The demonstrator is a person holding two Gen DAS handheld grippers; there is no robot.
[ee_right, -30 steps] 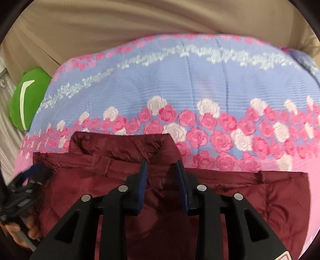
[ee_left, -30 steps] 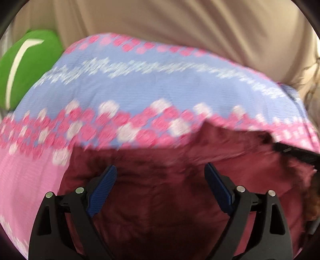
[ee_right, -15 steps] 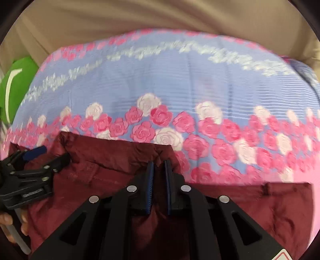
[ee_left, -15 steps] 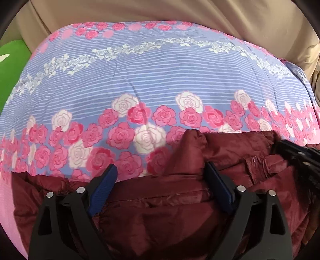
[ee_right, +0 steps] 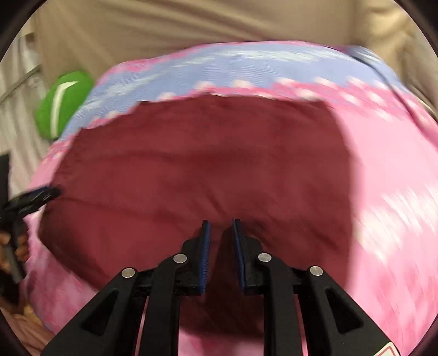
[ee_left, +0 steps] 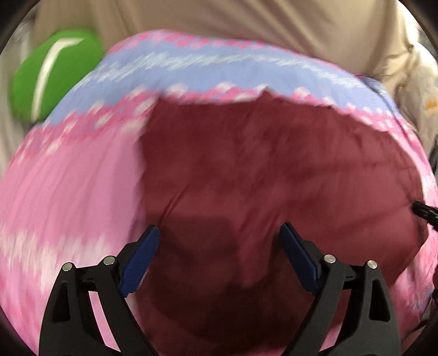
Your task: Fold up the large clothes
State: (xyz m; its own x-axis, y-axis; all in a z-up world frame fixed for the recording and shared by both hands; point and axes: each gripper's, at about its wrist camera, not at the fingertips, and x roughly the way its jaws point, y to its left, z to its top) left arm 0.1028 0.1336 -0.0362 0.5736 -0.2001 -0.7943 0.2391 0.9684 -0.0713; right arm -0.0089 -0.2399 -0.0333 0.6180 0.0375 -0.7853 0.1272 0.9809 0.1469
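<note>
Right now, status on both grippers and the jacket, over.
Left gripper wide open, empty, over maroon jacket. Right gripper jaws narrow, just been opening, fabric between, grip unclear. Jacket lies on floral quilt. Nothing in the way.

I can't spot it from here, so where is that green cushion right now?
The green cushion sits at the upper left in both wrist views, off the far left corner of the floral bedspread, against the beige backdrop.

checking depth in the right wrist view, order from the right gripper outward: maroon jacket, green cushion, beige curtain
1. maroon jacket, directly under and ahead of the right gripper, on the floral bedspread.
2. green cushion, upper left, past the bedspread's edge.
3. beige curtain, across the top, behind everything.
</note>
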